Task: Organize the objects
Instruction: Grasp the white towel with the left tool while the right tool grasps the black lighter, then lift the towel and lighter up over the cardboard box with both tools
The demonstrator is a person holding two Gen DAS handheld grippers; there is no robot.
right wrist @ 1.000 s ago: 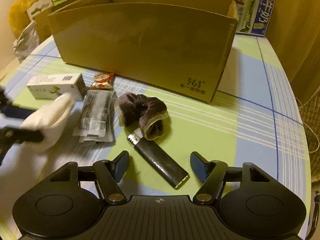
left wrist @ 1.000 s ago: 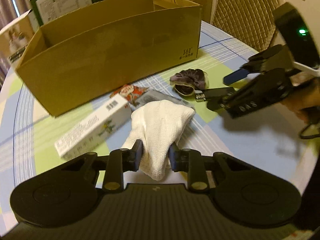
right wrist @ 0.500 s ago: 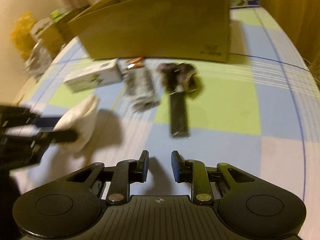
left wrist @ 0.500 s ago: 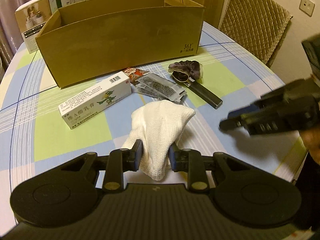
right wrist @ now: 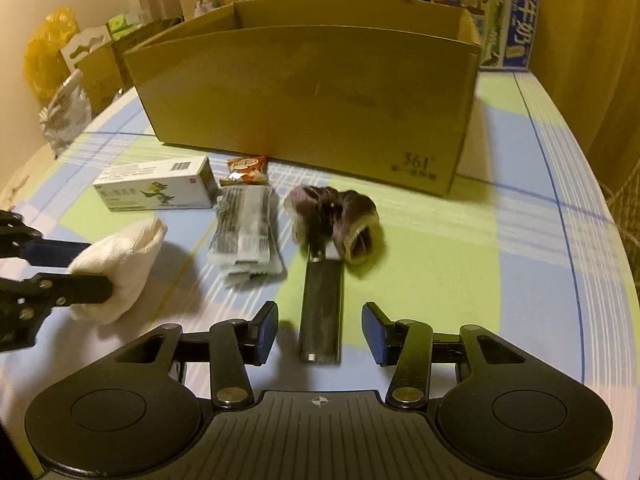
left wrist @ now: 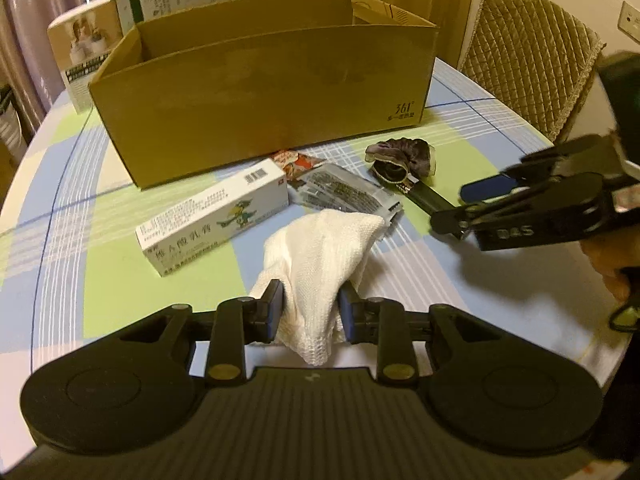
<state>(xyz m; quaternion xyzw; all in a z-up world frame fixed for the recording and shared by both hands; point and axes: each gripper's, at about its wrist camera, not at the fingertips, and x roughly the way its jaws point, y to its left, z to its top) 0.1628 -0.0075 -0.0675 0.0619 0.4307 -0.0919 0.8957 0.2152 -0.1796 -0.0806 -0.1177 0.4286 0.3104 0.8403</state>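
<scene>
The left gripper (left wrist: 310, 304) is clamped on a white cloth (left wrist: 320, 252). The fabric bunches between its two pads, spills out ahead of the fingertips and hangs a little below them. It looks lifted off the table (left wrist: 120, 280), though the view does not settle whether any fold touches the surface.

The right gripper (right wrist: 319, 332) stands open, gripping nothing. A dark lighter (right wrist: 322, 304) lies lengthwise in the gap between its fingers, near end level with the pads, touching neither as far as can be seen. Its far end runs under a dark scrunchie (right wrist: 332, 220) just beyond the fingertips.

Ahead and left of the right fingers lie a clear packet (right wrist: 248, 232), a small red sachet (right wrist: 246, 168) and a white carton (right wrist: 156, 188), all on the table. Past everything stands the box (right wrist: 312, 92), open at the top. What shows of its inside looks bare, but the floor is hidden by the near wall.

Judged from this, the organizing is at an early stage: nothing can be seen stored, one item is in hand, another is lined up for a grasp, and four more wait on the table. What is left is probably closing on the lighter, carrying both pieces over the box's near wall, and returning for the rest.
</scene>
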